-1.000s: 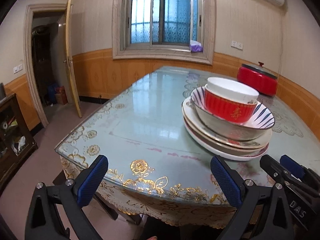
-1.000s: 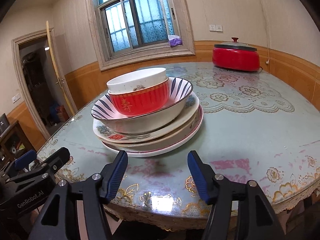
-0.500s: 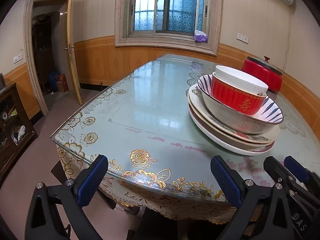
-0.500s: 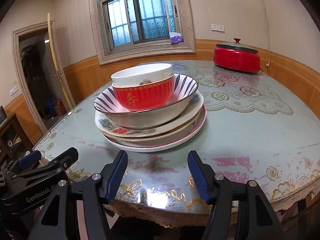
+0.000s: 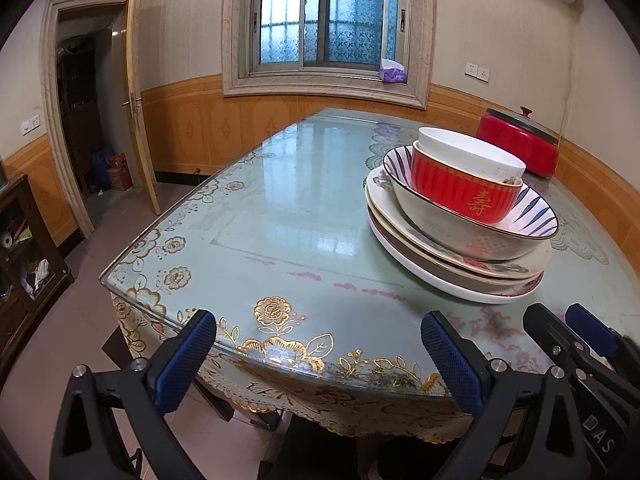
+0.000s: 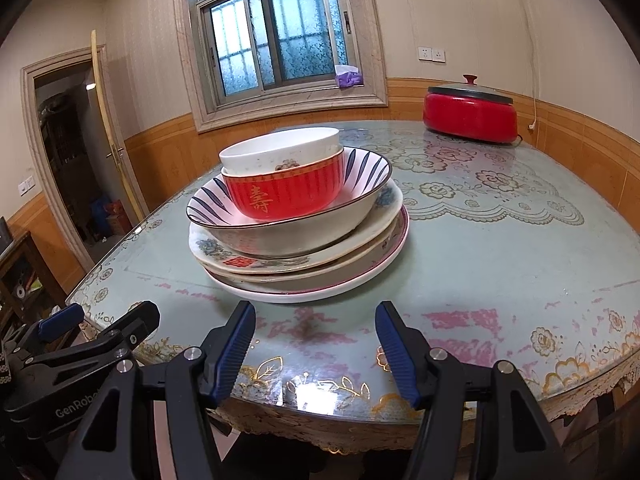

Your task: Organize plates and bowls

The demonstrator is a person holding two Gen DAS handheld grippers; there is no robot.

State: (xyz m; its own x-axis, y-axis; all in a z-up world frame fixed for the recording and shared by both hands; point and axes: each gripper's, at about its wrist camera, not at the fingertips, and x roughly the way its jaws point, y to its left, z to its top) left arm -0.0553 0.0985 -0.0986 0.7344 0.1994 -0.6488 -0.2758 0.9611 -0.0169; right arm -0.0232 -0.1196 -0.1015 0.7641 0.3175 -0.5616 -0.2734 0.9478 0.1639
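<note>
Bowls: white bowl [image 6: 280,150] in red bowl [image 6: 286,196] in striped bowl [image 6: 296,224]; both grippers w/ jaws apart, empty.

Bare glass table [image 5: 288,216] left of the dish stack [image 6: 296,216], open for passage. Clear strip between stack and near edge. Red pot [image 6: 470,114] at far right, well apart from the stack, open tabletop between.
</note>
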